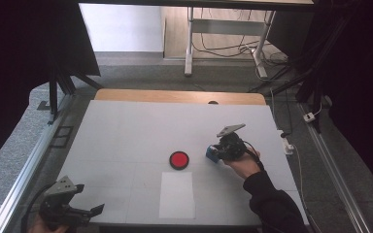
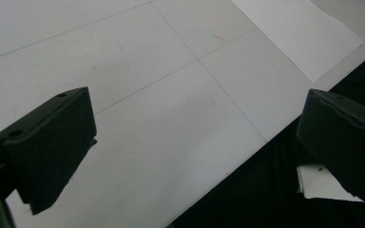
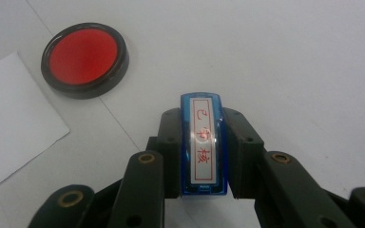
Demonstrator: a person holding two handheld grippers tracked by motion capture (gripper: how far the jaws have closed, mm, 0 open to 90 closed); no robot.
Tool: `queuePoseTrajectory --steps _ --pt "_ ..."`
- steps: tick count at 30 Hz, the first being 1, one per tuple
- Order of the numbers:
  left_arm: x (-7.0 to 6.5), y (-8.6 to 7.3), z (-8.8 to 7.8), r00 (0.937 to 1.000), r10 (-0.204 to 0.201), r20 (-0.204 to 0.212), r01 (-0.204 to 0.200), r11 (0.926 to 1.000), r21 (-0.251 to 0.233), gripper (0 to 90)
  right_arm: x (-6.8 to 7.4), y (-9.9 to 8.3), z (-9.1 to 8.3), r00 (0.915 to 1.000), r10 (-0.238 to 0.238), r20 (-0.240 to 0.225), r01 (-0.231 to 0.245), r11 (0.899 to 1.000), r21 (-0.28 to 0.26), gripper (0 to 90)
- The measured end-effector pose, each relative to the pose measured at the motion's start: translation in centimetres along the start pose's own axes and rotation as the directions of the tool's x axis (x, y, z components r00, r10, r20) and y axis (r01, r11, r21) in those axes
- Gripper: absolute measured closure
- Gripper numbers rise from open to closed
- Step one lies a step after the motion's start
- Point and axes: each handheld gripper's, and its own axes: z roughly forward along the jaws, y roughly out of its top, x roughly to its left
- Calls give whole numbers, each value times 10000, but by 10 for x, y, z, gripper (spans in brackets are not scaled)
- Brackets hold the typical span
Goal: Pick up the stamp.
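Right gripper view shows the right gripper (image 3: pixel 202 156) clamped on a blue stamp (image 3: pixel 203 145), near the table's (image 1: pixel 126 126) right edge. The slim, glossy stamp could twist or slip when lifted toward the red pad (image 3: pixel 84 59). The left gripper (image 2: pixel 195 142) hangs wide open and empty over the near left corner.

A blue stamp (image 3: pixel 203 145) with red-lettered white label; a black-rimmed red pad (image 3: pixel 84 59).

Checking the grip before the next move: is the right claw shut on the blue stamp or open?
Shut on it. In the right gripper view the right claw has both jaws pressed against the sides of the blue stamp.
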Motion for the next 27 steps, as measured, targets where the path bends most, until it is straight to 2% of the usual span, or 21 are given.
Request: queuePoseTrajectory --steps 4,11,18,22,24,27 --pt "0 0 0 10000 2 -21 -2 10000 -32 0 2 1 -3 9998 -202 -52 201 9998 -58 711" --pt "0 0 0 10000 27 6 -27 10000 -34 0 5 3 -9 9999 -45 -106 43 9997 -228 711" --pt "-2 0 0 9998 184 -78 -184 9998 27 0 10 4 -15 9996 -215 -202 206 9989 -420 711" --pt "0 0 -1 9999 105 120 -105 9999 -61 0 13 5 -20 9993 -260 -274 245 9983 -534 711" --pt "1 0 -1 9995 76 291 -72 9999 -148 0 16 5 -24 9985 -446 -305 425 9969 -658 711" --pt "1 0 -2 9993 185 340 -176 9995 -249 0 18 5 -27 9980 -566 -282 546 9963 -666 711"
